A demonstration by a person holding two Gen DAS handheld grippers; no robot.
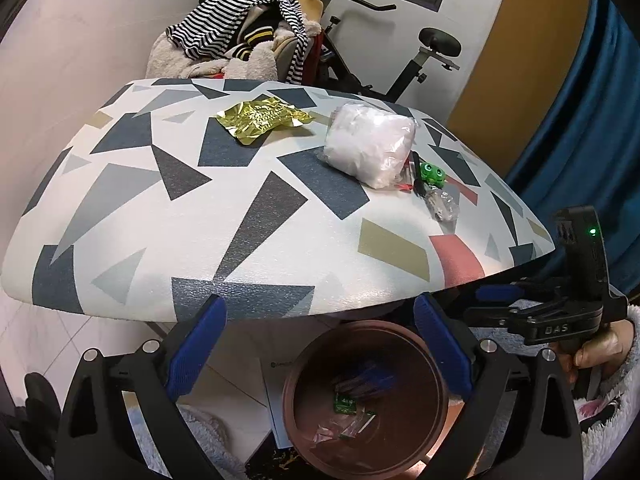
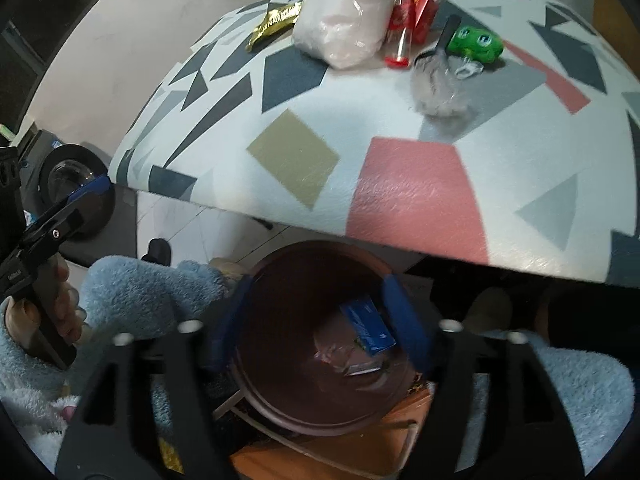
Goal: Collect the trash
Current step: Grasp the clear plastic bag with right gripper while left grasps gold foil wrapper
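Brown plastic bin (image 2: 320, 344) sits on the floor below the near edge of the table (image 1: 248, 240), and both grippers hang over its mouth. Inside the right gripper's view a blue packet (image 2: 368, 326) lies in the bin on clear wrappers; the left view shows a small green scrap (image 1: 345, 402) and clear wrappers at the bottom.

Left gripper (image 1: 320, 344) has its 2 blue fingers spread wide, nothing between them. Right gripper (image 2: 320, 328) is likewise spread, with no pad touching anything; the packet lies below in the bin.

On the patterned table, trash remains: a gold foil wrapper (image 1: 262, 118) at the far left, a white plastic bag (image 1: 370, 144) to its right, then a red carton (image 2: 416, 14), a green frog toy (image 2: 476, 44) and a crumpled clear wrapper (image 2: 442, 88) nearer the right. A hand (image 1: 600, 354) in a fluffy sleeve grips the right gripper's handle.
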